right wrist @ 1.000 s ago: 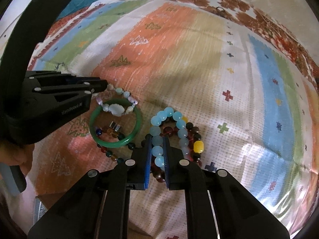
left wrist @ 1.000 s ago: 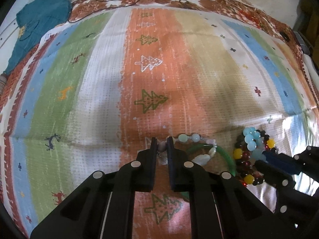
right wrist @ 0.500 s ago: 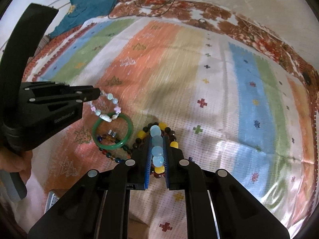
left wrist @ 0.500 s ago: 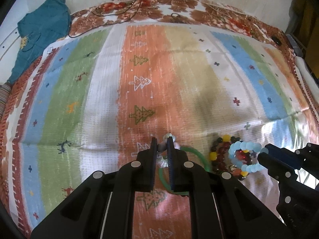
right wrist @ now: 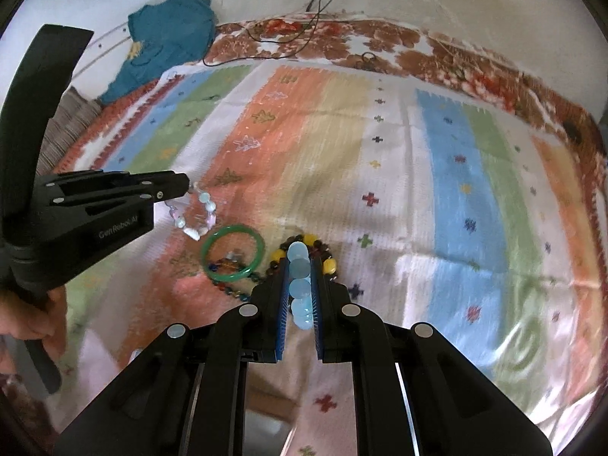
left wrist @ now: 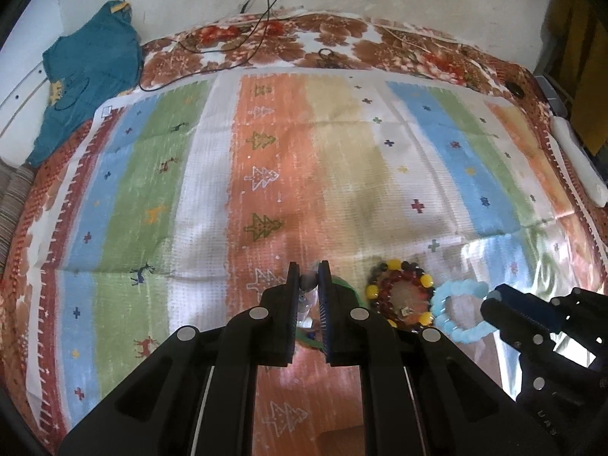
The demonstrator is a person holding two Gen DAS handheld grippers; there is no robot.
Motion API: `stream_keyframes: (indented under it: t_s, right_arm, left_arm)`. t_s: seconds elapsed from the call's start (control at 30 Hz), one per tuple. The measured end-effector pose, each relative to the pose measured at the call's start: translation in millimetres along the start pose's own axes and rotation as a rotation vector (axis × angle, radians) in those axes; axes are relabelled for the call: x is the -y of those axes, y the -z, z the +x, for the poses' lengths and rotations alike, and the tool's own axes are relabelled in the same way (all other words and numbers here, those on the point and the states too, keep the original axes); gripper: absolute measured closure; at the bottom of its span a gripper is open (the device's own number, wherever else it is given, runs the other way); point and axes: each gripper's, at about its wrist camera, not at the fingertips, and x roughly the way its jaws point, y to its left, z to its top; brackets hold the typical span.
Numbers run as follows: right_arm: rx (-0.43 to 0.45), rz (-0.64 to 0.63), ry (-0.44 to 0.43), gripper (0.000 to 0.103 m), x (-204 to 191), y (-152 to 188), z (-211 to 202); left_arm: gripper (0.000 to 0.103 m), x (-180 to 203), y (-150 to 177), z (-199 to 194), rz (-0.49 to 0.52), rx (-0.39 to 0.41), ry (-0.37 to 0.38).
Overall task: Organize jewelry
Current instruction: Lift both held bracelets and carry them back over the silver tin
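My left gripper (left wrist: 307,280) is shut on a pale bead bracelet (left wrist: 308,282), which hangs from its tips above the striped cloth (left wrist: 266,152). From the right wrist view this left gripper (right wrist: 186,186) shows the pale bracelet (right wrist: 193,218) dangling clear of the cloth. My right gripper (right wrist: 299,262) is shut on a light blue bead bracelet (right wrist: 299,288), lifted as a loop (left wrist: 461,313) beside the right gripper (left wrist: 494,298). Below lie a green bangle (right wrist: 232,228), a dark red and yellow bead bracelet (left wrist: 402,271) and a multicoloured bead strand (right wrist: 228,289).
A teal garment (left wrist: 87,76) lies at the far left corner of the bed. Black cables (left wrist: 258,19) trail over the floral sheet at the back. A white roll (left wrist: 577,163) lies along the right edge. A person's hand (right wrist: 22,326) grips the left tool.
Both grippers have risen, each lifting its bracelet off the cloth. The green bangle and the dark beaded bracelet stay down and look smaller and farther below.
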Motion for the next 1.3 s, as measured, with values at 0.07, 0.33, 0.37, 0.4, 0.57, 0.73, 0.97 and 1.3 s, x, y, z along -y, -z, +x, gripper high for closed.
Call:
stream_keyframes:
  t_s: [0.07,0.33,0.37,0.4,0.57,0.73,0.97,1.3]
  right_arm:
    - [0.01,0.004,-0.001,0.091,-1,2,-6]
    - [0.04,0.055,-0.002,0.091,5,12,-24]
    - [0.043,0.052,0.003,0.091,5,14,-26]
    - [0.046,0.053,0.003,0.091,5,15,-29]
    - [0.068,0.055,0.023,0.091,6,23,-41]
    - [0.08,0.063,0.032,0.091,9,29,-49]
    - [0.109,0.062,0.021,0.091,6,38,-64]
    - [0.153,0.023,0.01,0.091,-6,57,-86]
  left_arm:
    - [0.094,2,1,-6,0.004,0.006,-0.001]
    - [0.094,6,11,-29,0.005,0.021,0.003]
    - [0.094,7,13,-31,0.004,0.019,0.006]
    - [0.094,8,16,-32,0.002,0.016,0.007]
    - [0.094,10,25,-41,-0.002,0.017,0.003]
    - [0.094,11,37,-58,0.001,0.035,0.001]
    - [0.094,12,55,-81,0.006,0.06,0.013]
    - [0.094,27,76,-112,0.053,0.106,0.042]
